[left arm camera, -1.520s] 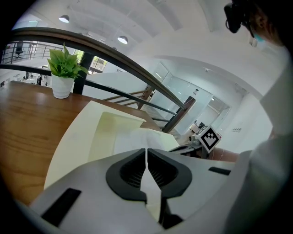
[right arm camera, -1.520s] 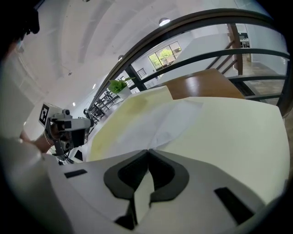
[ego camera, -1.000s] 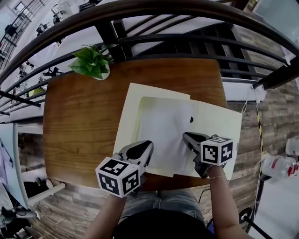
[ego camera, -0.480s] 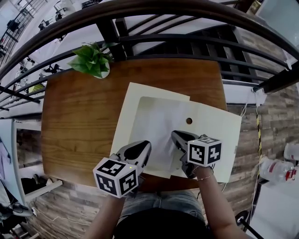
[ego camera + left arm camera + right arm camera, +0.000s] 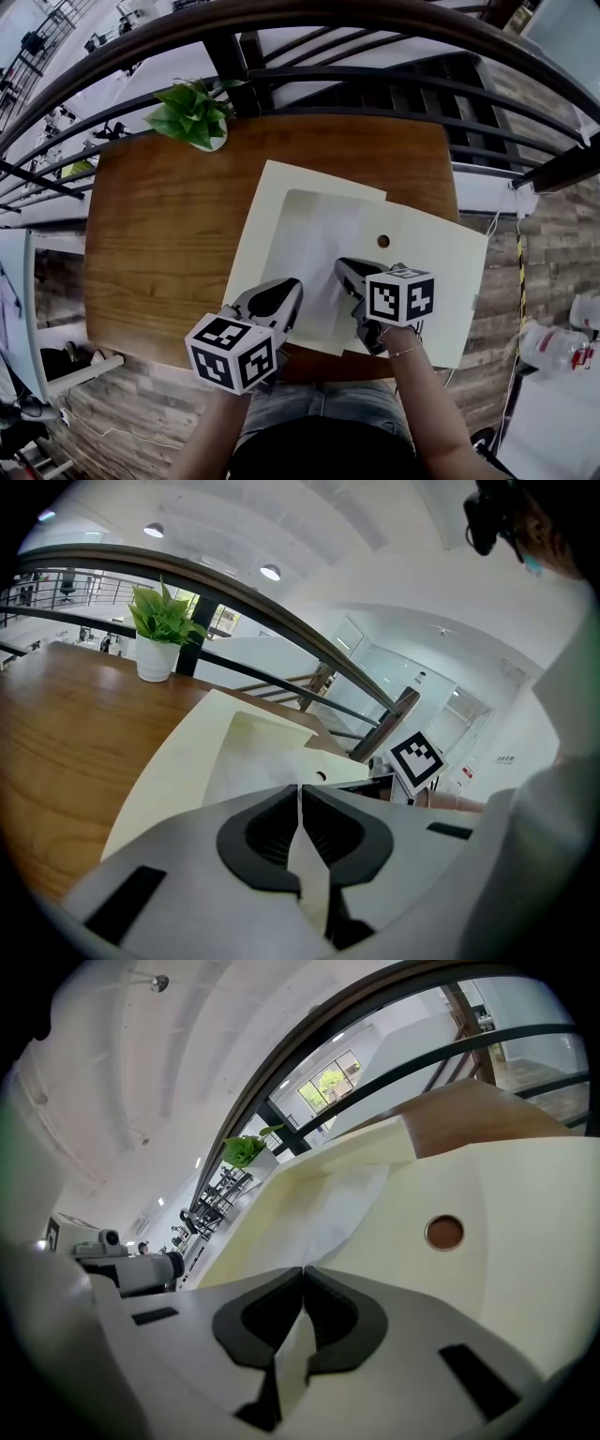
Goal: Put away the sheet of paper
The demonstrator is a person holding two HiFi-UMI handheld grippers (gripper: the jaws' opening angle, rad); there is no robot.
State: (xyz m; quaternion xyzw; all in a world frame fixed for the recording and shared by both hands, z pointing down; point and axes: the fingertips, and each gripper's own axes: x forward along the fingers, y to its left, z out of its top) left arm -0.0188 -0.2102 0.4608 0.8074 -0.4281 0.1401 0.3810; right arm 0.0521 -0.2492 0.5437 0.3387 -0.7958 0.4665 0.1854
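Left gripper (image 5: 281,296) and right gripper (image 5: 347,270) each clench the near edge of the light, floppy, crease-prone sheet of paper (image 5: 314,239).

Wood, paper, matt plastic and dark metal.

The tabletop (image 5: 159,244) is warm brown wood with a clear grain and a soft sheen. The sheet of paper (image 5: 319,248) is thin, white and matt, lightly rumpled. The folder (image 5: 445,272) is smooth cream card and looks stiffer. The left tool (image 5: 281,292) and right tool (image 5: 349,274) have smooth, matt grey plastic shells and black ribbed pads (image 5: 267,832); their cubes carry flat black-and-white print. The railing (image 5: 375,80) looks like dark painted metal with a dull shine. The plant (image 5: 192,117) has glossy green leaves above a smooth white pot (image 5: 155,658).
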